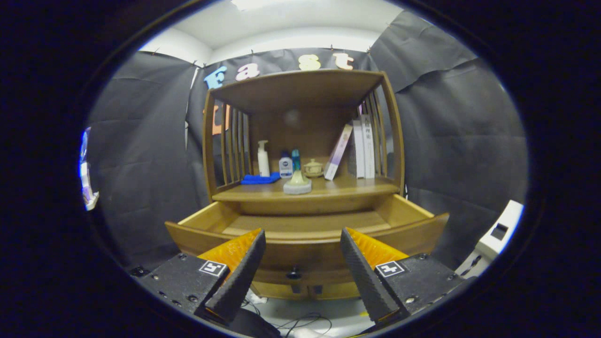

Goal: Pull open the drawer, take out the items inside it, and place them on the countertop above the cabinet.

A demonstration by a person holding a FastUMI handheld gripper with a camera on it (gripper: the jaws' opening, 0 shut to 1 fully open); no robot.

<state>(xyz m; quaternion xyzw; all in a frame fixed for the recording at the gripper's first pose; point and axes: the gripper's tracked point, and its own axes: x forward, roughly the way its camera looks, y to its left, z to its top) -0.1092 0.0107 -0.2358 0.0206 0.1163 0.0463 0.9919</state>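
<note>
The wooden cabinet's drawer (413,225) stands pulled out toward me, and the part of its inside I can see holds nothing. Its small dark knob (294,273) sits on the drawer front between my fingers. My gripper (303,237) is open and holds nothing, a little back from the drawer front. On the countertop (347,188) above the drawer, near its front edge, stands a pale bottle-shaped item on a round grey base (297,184).
Further back on the countertop are a white pump bottle (263,158), a blue cloth (259,179), a small white bottle (285,167), a teal bottle (296,159), a small lidded pot (313,167) and leaning books (359,148). Cables (300,321) lie on the floor below. A white device (500,232) stands right.
</note>
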